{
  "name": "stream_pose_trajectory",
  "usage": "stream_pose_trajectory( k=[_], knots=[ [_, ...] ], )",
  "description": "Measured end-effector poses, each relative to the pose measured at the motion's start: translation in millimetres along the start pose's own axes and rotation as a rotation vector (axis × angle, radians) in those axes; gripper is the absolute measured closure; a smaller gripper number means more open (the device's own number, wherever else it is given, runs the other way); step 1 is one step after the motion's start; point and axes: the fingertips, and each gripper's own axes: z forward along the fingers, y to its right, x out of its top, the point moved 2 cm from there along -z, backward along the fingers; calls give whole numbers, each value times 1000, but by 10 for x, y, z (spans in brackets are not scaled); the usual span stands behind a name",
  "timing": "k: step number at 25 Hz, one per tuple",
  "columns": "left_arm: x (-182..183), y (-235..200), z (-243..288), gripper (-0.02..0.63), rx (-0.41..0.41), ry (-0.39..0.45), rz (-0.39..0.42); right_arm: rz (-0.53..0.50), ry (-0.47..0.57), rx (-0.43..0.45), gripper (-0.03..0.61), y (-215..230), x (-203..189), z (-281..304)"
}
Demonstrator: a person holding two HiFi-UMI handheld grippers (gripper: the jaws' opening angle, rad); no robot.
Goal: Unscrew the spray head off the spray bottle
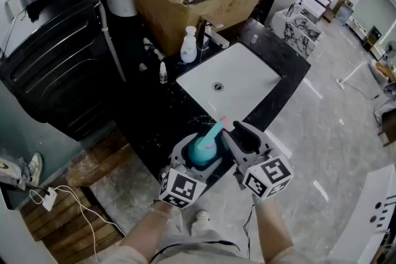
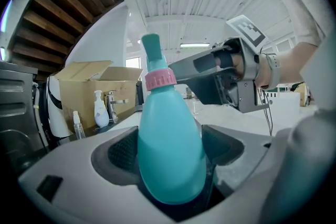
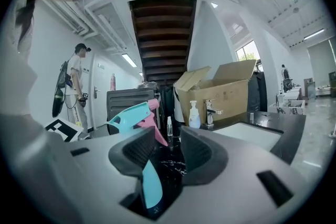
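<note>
Spray bottle point(image 2: 169, 139) is being clamped at mid-body by left gripper point(image 1: 199, 156), before the counter point(image 1: 148, 123). Right gripper point(image 3: 168, 140) is being held unclamped around spray head point(image 3: 132, 115). Plastic is being judged light, smooth, slippery; pink collar point(image 2: 160, 80) is being favoured for purchase.

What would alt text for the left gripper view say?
A teal bottle with a pink collar stands clamped between the left tongs, filling the middle. The right tongs reach in from the right beside its top; a cardboard box and soap bottle sit behind, at left.
</note>
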Motion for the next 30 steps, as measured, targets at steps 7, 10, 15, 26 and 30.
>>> stream_pose_trajectory(
  k=[7,10,15,26,30],
  knots=[
    [2,4,-6,236,-1,2,-3,7,14,60,423,-66,40,162],
    [8,6,-6,236,-2,1,-3,50,89,81,431,-115,115,28],
    [3,5,-6,236,-3,1,-2,96,213,165,439,-358,98,-250],
    [9,9,-8,236,-1,2,-2,-91,55,46,328,-686,-45,115],
    [8,8,-7,236,-2,0,-3,-73,47,29,360,-653,-27,164]
  ],
)
